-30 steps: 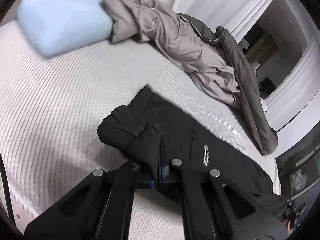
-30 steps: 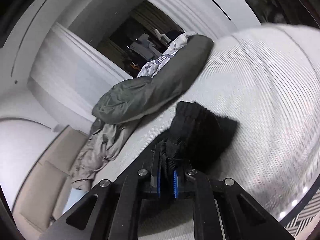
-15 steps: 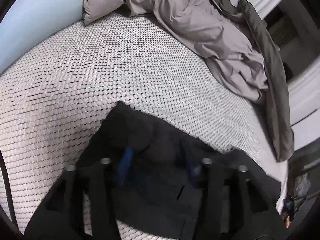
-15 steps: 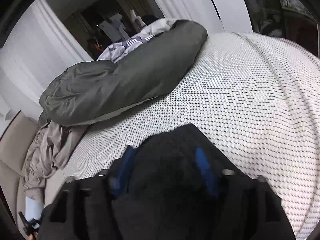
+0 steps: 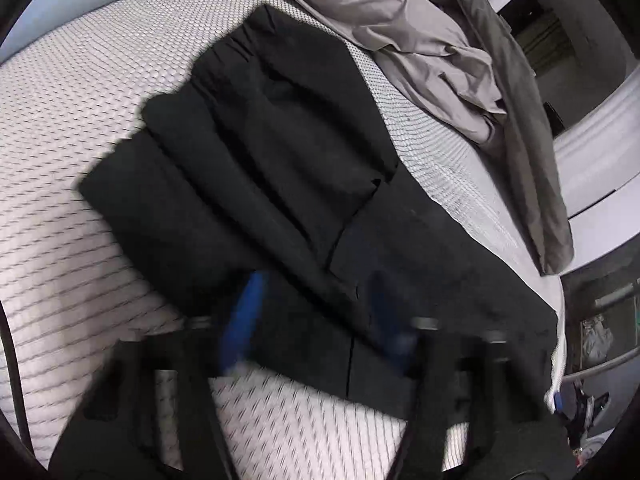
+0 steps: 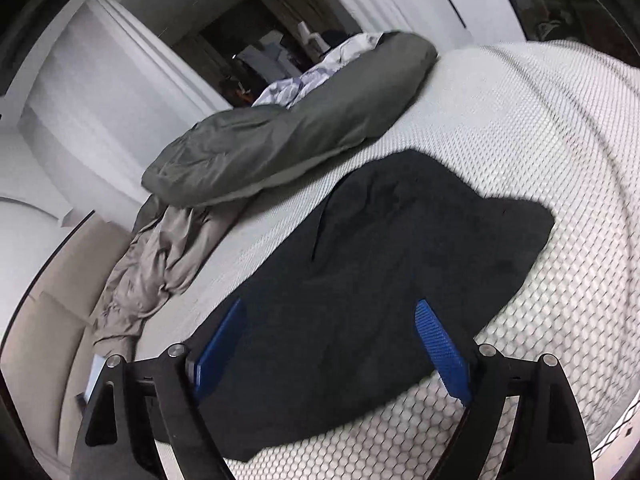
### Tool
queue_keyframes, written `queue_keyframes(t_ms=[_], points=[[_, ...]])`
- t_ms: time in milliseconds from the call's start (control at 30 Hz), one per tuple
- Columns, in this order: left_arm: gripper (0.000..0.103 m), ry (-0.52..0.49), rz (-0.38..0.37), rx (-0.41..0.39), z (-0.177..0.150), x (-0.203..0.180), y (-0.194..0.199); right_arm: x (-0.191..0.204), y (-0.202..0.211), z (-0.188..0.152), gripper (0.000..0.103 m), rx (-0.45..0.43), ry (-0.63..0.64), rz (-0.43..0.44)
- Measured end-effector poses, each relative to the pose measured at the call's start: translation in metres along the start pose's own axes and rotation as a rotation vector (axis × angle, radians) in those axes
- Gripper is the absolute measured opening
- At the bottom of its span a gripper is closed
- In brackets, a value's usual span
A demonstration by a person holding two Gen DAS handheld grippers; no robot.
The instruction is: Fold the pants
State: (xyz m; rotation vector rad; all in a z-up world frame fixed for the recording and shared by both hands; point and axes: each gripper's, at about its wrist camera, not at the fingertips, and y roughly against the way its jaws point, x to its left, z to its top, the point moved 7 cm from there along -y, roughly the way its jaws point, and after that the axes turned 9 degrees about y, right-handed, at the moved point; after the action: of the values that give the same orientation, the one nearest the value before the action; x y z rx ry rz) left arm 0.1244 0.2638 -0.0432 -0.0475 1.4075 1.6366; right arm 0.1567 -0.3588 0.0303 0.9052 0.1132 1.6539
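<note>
The black pants (image 5: 280, 168) lie flat on the white textured mattress (image 5: 72, 92), folded over on themselves, with one layer on top of the other. They also show in the right wrist view (image 6: 400, 248). My left gripper (image 5: 316, 312) is open and empty just above the near edge of the pants; its blue pads are blurred. My right gripper (image 6: 328, 320) is open and empty above the other end of the pants, blue pads wide apart.
A crumpled taupe sheet (image 5: 400, 28) and a dark grey-green duvet (image 5: 520, 92) lie along the far side of the bed; the duvet also shows in the right wrist view (image 6: 288, 132). A light blue pillow (image 5: 24, 28) sits at the far left. The mattress edge (image 5: 560, 320) is at the right.
Both grippers were shut on the pants one second ago; they have opened, let the fabric go and pulled back. The pants now lie spread flat on the mattress.
</note>
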Motion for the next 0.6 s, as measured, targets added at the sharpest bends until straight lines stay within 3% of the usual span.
queue_keyframes(t_ms=[33,67,267,367,400,467,500,533,600], points=[[0.005,0.001,0.005,-0.007,-0.001,0.0,-0.006,0.001,-0.001,-0.001,0.088,0.001,0.004,0.004],[0.001,-0.009,0.017,-0.016,-0.003,-0.001,-0.008,0.001,-0.003,-0.002,0.088,-0.005,0.011,-0.003],[0.001,-0.049,0.048,-0.081,-0.023,0.007,0.029,-0.012,-0.007,-0.003,0.088,-0.009,-0.017,-0.023],[0.007,-0.063,0.115,-0.065,-0.025,0.021,0.017,-0.018,-0.002,-0.004,0.088,-0.002,-0.018,-0.02],[0.007,-0.029,0.09,-0.06,-0.025,0.026,0.019,-0.021,0.0,-0.005,0.088,0.003,-0.012,-0.023],[0.016,0.011,0.061,-0.059,-0.026,0.028,0.03,-0.028,0.003,-0.009,0.088,0.02,-0.007,-0.038],[0.032,0.017,0.056,-0.069,-0.027,0.028,0.038,-0.031,0.005,-0.01,0.088,0.026,-0.01,-0.042],[0.056,0.034,0.047,-0.085,-0.031,0.032,0.047,-0.038,0.008,-0.012,0.088,0.033,-0.02,-0.046],[0.068,0.085,-0.021,-0.099,-0.037,0.036,0.055,-0.048,0.013,-0.013,0.088,0.039,-0.043,-0.049]])
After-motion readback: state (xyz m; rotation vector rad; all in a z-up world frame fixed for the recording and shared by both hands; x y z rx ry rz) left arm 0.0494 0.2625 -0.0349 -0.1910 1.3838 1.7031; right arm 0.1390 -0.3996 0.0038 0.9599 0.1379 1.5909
